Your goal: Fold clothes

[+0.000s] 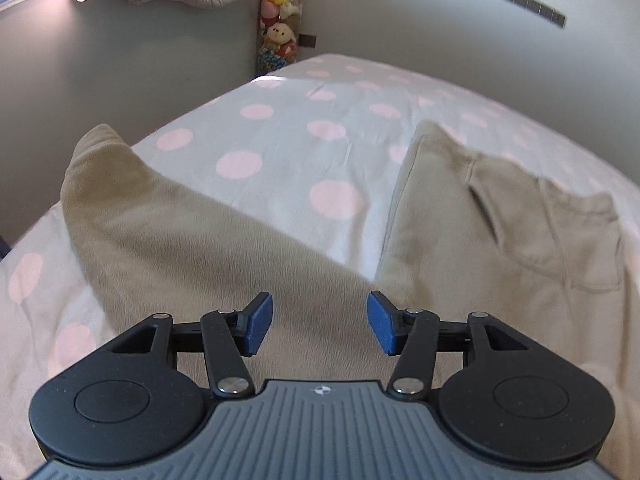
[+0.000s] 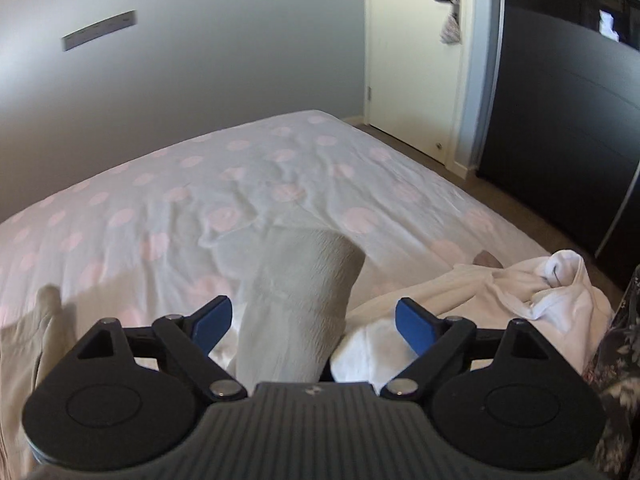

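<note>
Here the beige trousers lie spread on the bed, legs running away from the left gripper, the nearer one; both it and the right gripper gape, empty.

One bed under a single dotted sheet. One beige garment with two legs spread apart. One white garment heaped at the bed's edge. Two grippers, left gripper and right gripper, each with two blue pads. One door. One column of plush toys, number unclear.
</note>
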`<state>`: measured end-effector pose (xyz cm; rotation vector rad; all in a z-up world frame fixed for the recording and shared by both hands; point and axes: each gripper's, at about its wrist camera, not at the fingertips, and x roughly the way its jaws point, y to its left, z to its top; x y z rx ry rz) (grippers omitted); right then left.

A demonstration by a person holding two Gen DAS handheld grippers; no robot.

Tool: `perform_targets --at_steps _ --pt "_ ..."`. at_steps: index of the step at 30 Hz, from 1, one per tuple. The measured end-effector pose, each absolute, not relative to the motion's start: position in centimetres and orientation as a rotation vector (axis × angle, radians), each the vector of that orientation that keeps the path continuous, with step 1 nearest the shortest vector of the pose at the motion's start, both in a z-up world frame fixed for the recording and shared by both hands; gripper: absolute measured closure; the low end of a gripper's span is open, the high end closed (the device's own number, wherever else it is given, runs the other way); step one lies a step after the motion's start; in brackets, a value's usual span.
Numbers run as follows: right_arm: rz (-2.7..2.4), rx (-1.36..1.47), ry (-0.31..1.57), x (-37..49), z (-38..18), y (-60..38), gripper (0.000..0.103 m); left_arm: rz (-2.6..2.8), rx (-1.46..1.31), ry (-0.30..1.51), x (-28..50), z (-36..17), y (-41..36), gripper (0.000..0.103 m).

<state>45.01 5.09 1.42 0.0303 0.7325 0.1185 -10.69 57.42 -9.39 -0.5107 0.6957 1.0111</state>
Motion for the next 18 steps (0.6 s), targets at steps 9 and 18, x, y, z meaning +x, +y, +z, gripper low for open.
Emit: perform_targets --at_steps 9,18 --pt "0.037 -0.03 0.822 49.0 -1.6 8.7 0.013 1.053 -0.405 0.793 -9.6 -14.3 55.0 0.053" --pt "0.027 -0.112 0.789 48.9 -0.2 6.7 0.084 1.044 -0.467 0.768 -9.8 -15.1 56.2 0.053"
